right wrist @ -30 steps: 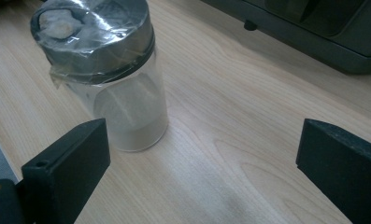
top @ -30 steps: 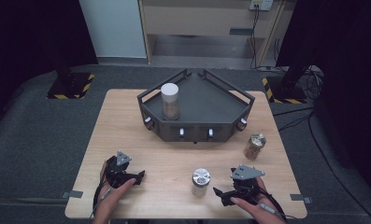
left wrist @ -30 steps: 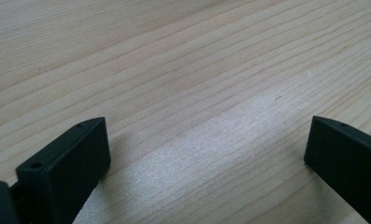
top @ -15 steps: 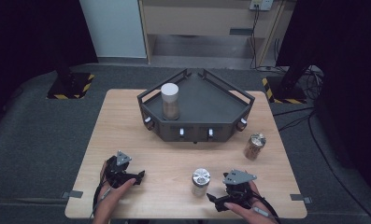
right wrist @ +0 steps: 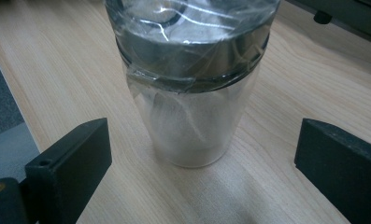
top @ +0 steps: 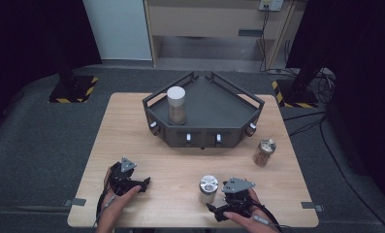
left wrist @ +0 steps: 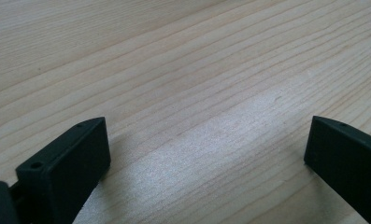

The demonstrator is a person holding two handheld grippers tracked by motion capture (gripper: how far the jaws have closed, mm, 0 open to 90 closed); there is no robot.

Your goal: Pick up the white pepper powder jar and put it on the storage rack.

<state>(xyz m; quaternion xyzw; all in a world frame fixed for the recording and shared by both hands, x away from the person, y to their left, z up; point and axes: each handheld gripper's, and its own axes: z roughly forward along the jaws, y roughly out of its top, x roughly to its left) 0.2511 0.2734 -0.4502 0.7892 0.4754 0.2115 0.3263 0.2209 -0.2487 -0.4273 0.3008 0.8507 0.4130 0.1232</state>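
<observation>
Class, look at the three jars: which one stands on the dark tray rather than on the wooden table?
The tall white-lidded jar with brown contents, standing on the dark grey angular tray. The silver-lidded jar and the brown jar stand on the bare table.

A clear jar [right wrist: 192, 88] with a silver lid, holding white powder, stands upright on the table's near edge.

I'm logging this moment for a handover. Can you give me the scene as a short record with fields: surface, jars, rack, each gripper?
surface: wooden table
near jar: clear jar with silver lid, upright, plastic film over the lid, in front of the right gripper
other jars: white-lidded jar on the dark tray rack; brown jar on the table, right of the rack
right gripper: open, fingers either side of the near jar, not touching
left gripper: open, over bare wood
</observation>
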